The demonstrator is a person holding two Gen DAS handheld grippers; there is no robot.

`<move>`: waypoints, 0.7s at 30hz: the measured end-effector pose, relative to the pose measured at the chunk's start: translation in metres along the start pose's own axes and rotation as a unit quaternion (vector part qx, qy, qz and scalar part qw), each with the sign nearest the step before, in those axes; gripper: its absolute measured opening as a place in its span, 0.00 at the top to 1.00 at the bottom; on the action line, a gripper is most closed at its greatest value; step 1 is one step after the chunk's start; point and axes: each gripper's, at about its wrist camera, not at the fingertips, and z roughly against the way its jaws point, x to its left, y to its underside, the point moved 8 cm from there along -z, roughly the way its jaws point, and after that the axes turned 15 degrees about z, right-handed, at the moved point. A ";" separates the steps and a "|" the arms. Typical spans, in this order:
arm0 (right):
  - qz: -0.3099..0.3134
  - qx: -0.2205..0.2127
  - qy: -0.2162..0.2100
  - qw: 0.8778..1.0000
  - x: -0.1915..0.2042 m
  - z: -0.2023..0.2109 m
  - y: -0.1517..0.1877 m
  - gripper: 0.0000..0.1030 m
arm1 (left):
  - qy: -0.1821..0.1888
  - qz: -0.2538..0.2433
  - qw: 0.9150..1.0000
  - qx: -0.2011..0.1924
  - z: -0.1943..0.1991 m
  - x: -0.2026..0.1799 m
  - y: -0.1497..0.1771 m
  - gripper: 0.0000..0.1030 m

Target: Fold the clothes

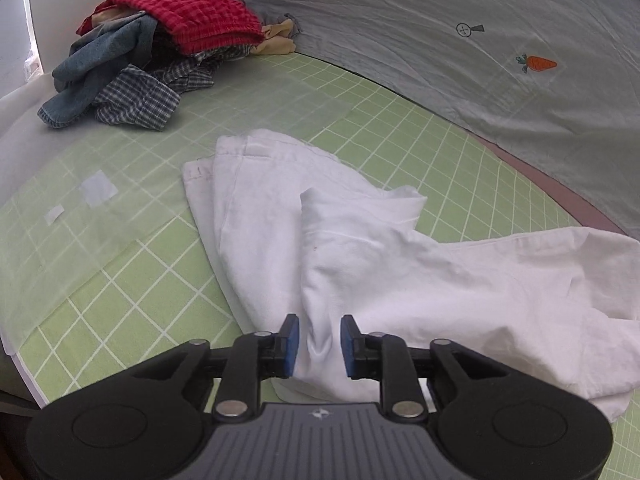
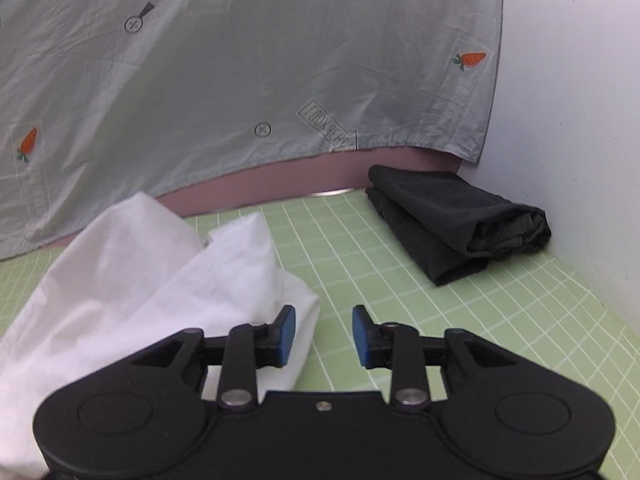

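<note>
A white garment [image 1: 360, 248] lies crumpled and partly doubled over on the green grid mat [image 1: 120, 280]. My left gripper [image 1: 319, 344] hovers over its near edge, open. A raised fold of the white cloth runs between the blue pads [image 1: 289, 340], and they do not press on it. In the right wrist view the same white garment [image 2: 140, 280] bunches up on the left, its end under the left finger. My right gripper [image 2: 324, 336] is open over bare mat [image 2: 440, 320] with nothing between its pads.
A pile of unfolded clothes [image 1: 160, 52], red, denim and checked, sits at the mat's far left. A folded black garment [image 2: 452, 228] lies in the far right corner by the white wall [image 2: 580, 120]. A grey sheet with carrot prints [image 2: 240, 60] hangs behind the mat.
</note>
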 end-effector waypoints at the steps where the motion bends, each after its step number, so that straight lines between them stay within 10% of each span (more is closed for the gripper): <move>1: -0.006 -0.010 -0.004 1.000 -0.002 -0.007 -0.014 0.52 | 0.002 0.001 1.000 -0.011 0.005 -0.003 -0.006 0.36; 4: 0.007 -0.021 -0.016 1.000 0.001 -0.033 -0.048 0.22 | 0.019 0.004 0.998 -0.052 0.021 -0.014 -0.028 0.20; 11: 0.079 0.038 -0.060 0.994 0.041 -0.104 -0.057 0.03 | 0.013 -0.003 0.998 -0.060 -0.009 -0.033 -0.059 0.04; 14: 0.114 0.085 -0.074 0.987 0.053 -0.118 -0.037 0.16 | 0.002 -0.011 1.000 -0.023 -0.040 -0.038 -0.060 0.04; 17: 0.129 0.117 -0.088 0.981 0.054 -0.117 -0.015 0.57 | -0.019 -0.043 0.999 0.012 -0.065 -0.044 -0.054 0.13; 19: 0.114 0.104 -0.099 0.983 0.046 -0.105 -0.008 0.83 | -0.033 -0.049 0.998 0.024 -0.073 -0.043 -0.047 0.33; 21: 0.106 0.079 -0.089 0.987 0.030 -0.084 -0.005 0.87 | -0.026 -0.051 0.998 0.038 -0.076 -0.043 -0.040 0.49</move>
